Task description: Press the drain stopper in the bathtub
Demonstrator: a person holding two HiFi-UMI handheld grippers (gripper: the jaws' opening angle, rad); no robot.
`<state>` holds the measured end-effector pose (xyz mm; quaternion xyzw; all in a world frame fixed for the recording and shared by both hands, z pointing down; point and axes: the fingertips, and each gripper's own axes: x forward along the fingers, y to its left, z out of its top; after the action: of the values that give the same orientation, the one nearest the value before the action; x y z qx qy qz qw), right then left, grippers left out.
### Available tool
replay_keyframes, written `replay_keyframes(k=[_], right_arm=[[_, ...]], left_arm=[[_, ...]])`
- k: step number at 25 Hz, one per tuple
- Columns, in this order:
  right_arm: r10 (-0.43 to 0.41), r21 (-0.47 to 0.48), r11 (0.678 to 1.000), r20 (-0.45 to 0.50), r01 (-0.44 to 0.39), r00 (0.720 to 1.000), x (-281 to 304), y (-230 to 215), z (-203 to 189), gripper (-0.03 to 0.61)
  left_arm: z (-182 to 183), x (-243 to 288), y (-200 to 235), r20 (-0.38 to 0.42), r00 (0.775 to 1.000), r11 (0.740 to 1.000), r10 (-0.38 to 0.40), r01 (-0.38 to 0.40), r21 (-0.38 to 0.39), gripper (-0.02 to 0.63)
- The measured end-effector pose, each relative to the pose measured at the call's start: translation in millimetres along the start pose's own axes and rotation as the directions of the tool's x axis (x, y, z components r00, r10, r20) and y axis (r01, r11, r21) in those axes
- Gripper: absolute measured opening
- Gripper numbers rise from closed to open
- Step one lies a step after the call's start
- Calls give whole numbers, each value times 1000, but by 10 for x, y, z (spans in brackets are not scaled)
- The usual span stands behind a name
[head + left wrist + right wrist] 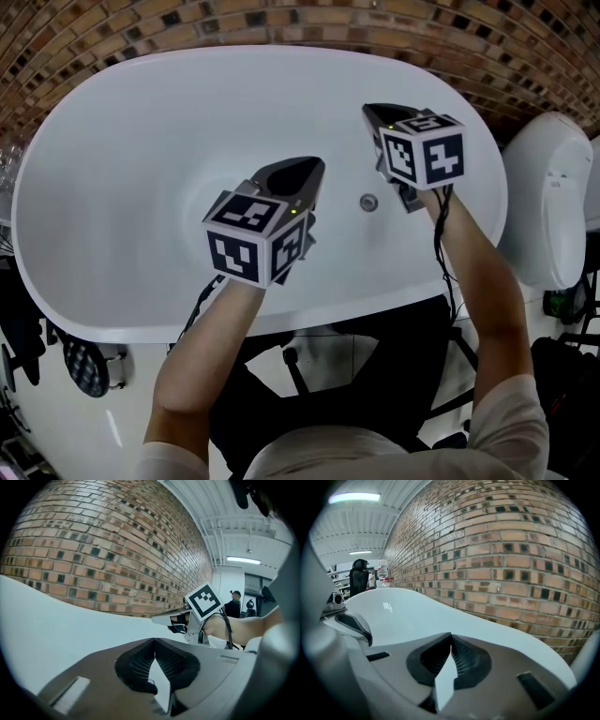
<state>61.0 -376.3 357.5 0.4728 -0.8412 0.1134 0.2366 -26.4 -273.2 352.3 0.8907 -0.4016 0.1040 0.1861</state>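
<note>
Both shut empty, the left hand-held gripper (302,171) and right hand-held gripper (377,114) hovered over the bathtub (94,122). The approach looked unfinished. Next, one tip should lower onto the drain stopper (368,202), at the left's three o'clock.

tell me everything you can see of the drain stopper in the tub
The drain stopper is a small round disc, grey and metallic-looking, lying flat in the floor of the white bathtub. In the head view it sits between the left tool and the right tool, nearer the right one; neither appears to touch it.
</note>
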Motion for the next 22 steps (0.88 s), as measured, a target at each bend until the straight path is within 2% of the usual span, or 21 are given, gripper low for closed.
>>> replay_keyframes(k=[22], right_arm=[[6, 61, 998, -188, 6, 982, 827, -386, -931, 9]], left_arm=[[-757, 667, 282, -172, 985, 997, 14, -27, -74, 6]])
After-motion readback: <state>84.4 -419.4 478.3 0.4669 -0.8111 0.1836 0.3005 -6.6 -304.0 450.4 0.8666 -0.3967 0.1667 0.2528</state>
